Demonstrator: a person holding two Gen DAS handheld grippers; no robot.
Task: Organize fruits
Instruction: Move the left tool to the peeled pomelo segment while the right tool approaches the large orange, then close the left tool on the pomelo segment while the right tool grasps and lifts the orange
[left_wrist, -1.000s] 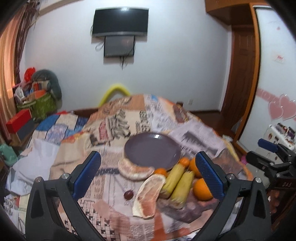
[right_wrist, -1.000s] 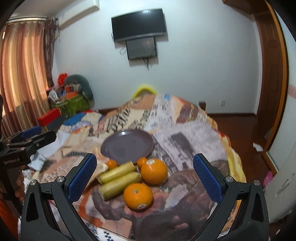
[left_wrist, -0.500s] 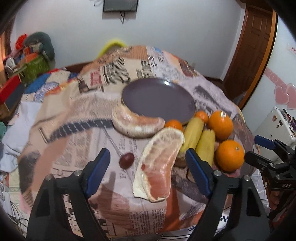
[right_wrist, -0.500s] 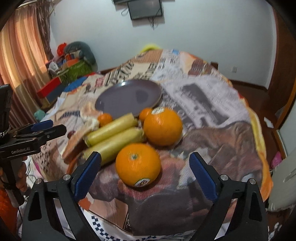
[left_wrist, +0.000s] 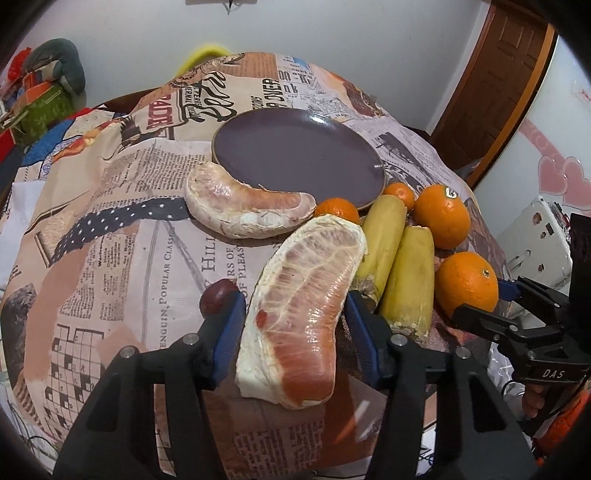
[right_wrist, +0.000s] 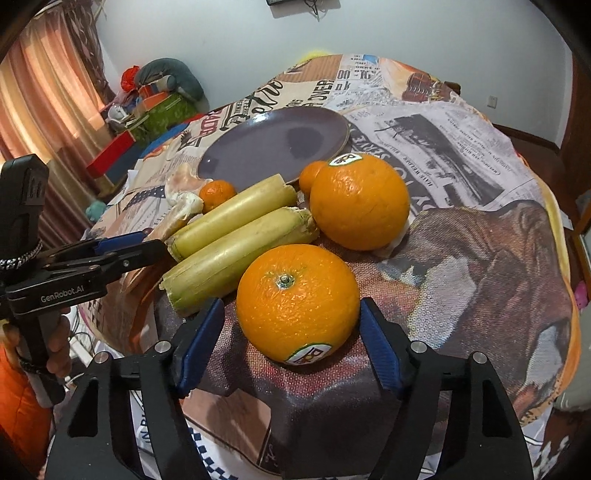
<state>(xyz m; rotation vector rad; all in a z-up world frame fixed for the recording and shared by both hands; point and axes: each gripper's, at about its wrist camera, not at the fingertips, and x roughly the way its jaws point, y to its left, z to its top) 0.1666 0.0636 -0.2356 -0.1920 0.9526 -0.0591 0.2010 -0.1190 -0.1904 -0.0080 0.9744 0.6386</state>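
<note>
Two grippers are over a table covered with a newspaper-print cloth (left_wrist: 122, 236). At the left, a small dark red fruit (left_wrist: 216, 295) lies just beside the outer side of the left gripper's (left_wrist: 295, 328) left finger. This gripper has just been closing, and the near pomelo segment (left_wrist: 303, 306) is between its blue pads, which seem to touch both its sides. A second pomelo segment (left_wrist: 247, 210) lies behind it, against the rim of the purple plate (left_wrist: 295, 155). Further right are two small tangerines (left_wrist: 338, 210), two pale yellow stalk pieces (left_wrist: 406, 277) and a large orange (right_wrist: 360, 201). At the far right, the right gripper (right_wrist: 291, 332) has also been closing around the near orange (right_wrist: 297, 301); its right pad touches it, the left pad is a little apart.
</note>
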